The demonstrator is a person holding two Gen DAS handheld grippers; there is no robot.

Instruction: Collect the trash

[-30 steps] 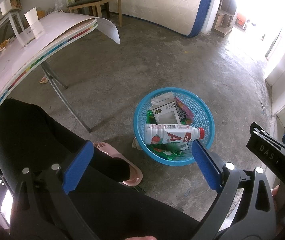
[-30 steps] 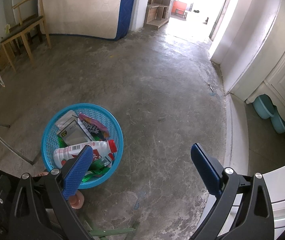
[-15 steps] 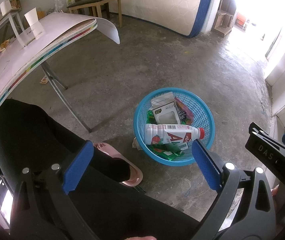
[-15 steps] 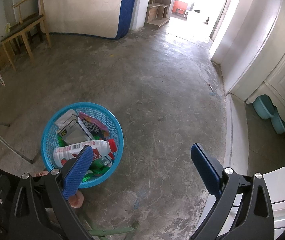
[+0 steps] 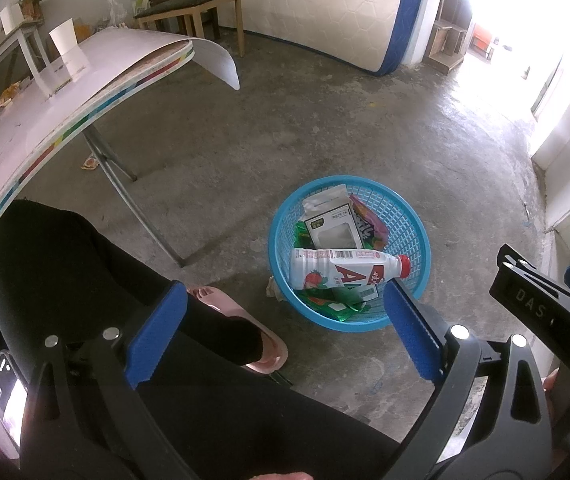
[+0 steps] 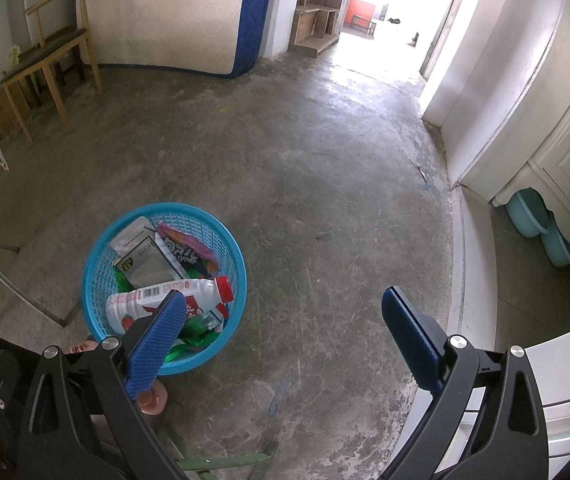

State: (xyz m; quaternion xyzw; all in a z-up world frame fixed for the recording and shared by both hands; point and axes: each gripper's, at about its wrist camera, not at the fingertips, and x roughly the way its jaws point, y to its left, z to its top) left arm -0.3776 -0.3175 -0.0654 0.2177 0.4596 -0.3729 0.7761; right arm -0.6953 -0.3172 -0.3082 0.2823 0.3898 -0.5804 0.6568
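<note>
A round blue plastic basket stands on the concrete floor. Inside lie a white drink bottle with a red cap, a black-and-white box, a purple snack wrapper and green wrappers. My left gripper hangs open above a person's black-clad leg, with the basket just beyond its right finger. My right gripper is open and empty over bare floor; its left finger overlaps the basket.
A folding table with a paper cup stands at left. A foot in a pink sandal rests near the basket. A mattress leans on the far wall beside a wooden chair. White cabinets line the right.
</note>
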